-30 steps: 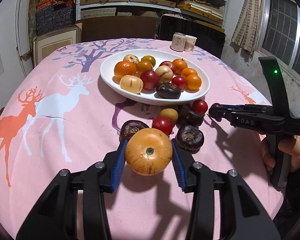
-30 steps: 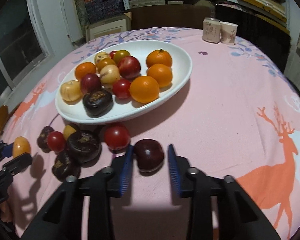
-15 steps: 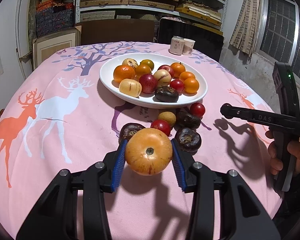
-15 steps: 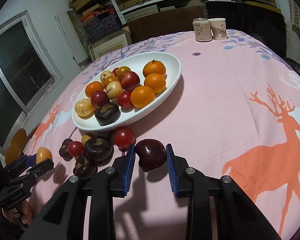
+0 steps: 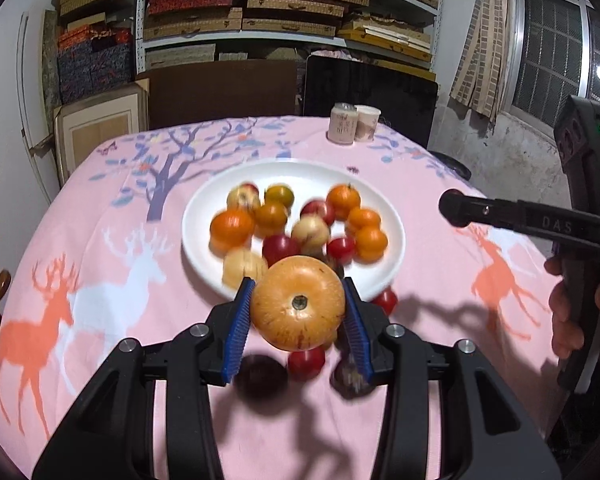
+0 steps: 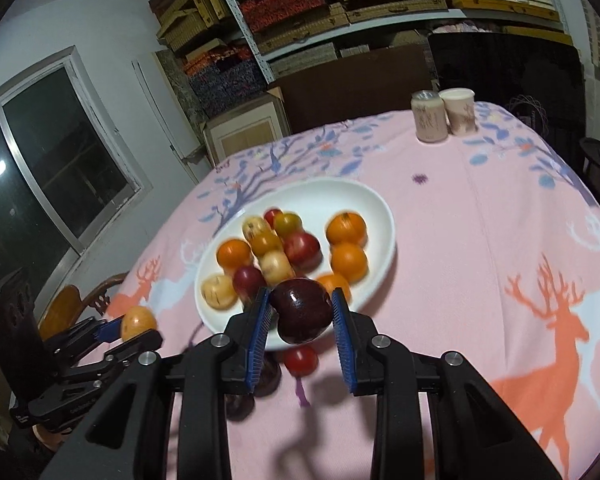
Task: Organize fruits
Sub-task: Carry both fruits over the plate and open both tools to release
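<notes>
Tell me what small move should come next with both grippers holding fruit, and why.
Probably carry both forward over the white plate and lower them. The left gripper is clamped on the orange-yellow fruit, the right gripper on the dark red fruit, both already off the pink tablecloth, near the plate's front rim.

Both tongs, left (image 5: 299,312) and right (image 6: 301,314), point downward, each clamped on a fruit.
</notes>
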`<state>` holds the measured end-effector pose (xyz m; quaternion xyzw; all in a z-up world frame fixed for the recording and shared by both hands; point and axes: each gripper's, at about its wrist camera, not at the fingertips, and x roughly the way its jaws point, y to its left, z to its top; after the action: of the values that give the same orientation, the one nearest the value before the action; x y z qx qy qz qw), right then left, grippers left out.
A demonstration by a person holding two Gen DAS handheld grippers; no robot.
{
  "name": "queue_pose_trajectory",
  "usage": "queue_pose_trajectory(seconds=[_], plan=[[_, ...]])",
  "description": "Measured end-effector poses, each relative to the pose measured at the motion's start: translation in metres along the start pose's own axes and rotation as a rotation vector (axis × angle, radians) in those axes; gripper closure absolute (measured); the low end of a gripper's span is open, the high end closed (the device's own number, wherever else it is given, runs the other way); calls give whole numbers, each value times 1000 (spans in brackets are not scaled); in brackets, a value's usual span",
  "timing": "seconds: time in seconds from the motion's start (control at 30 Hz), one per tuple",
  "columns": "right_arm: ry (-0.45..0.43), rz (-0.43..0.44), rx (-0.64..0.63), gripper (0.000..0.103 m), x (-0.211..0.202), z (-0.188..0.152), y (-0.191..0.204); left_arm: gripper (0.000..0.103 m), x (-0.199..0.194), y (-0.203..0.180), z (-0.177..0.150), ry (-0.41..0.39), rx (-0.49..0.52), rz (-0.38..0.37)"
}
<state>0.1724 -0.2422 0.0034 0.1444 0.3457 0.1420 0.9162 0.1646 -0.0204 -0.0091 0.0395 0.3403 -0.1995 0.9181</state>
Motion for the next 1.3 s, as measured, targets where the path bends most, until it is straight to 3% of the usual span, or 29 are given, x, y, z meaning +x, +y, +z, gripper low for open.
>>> queue_pose_trajectory(seconds=[0.2, 0.47, 0.5, 0.53, 0.6, 0.7, 0.83, 1.07, 1.3], plan=[[12, -22, 35, 72, 48, 42, -3, 60, 63, 12, 47, 61, -45, 11], [68, -27, 59, 71, 109, 67, -7, 60, 111, 9, 71, 93, -22, 14], [67, -28, 63, 65, 111, 69, -7, 60, 114, 9, 72, 96, -20, 10], [54, -38, 72, 60, 111, 69, -8, 56, 117, 8, 73, 101, -16, 9], [33, -32, 82, 53, 105, 68, -9, 28, 111, 9, 73, 73, -25, 31], [28, -32, 77, 53, 92, 59, -11, 22, 94, 11, 68, 20, -22, 44], [32, -15, 91, 53, 62, 34, -16, 22, 67, 12, 46, 35, -11, 6], [18, 22, 147, 46, 15, -33, -30, 22, 19, 6, -20, 80, 75, 32], [10, 33, 203, 46, 16, -68, -49, 22, 26, 23, -63, 163, 58, 81]])
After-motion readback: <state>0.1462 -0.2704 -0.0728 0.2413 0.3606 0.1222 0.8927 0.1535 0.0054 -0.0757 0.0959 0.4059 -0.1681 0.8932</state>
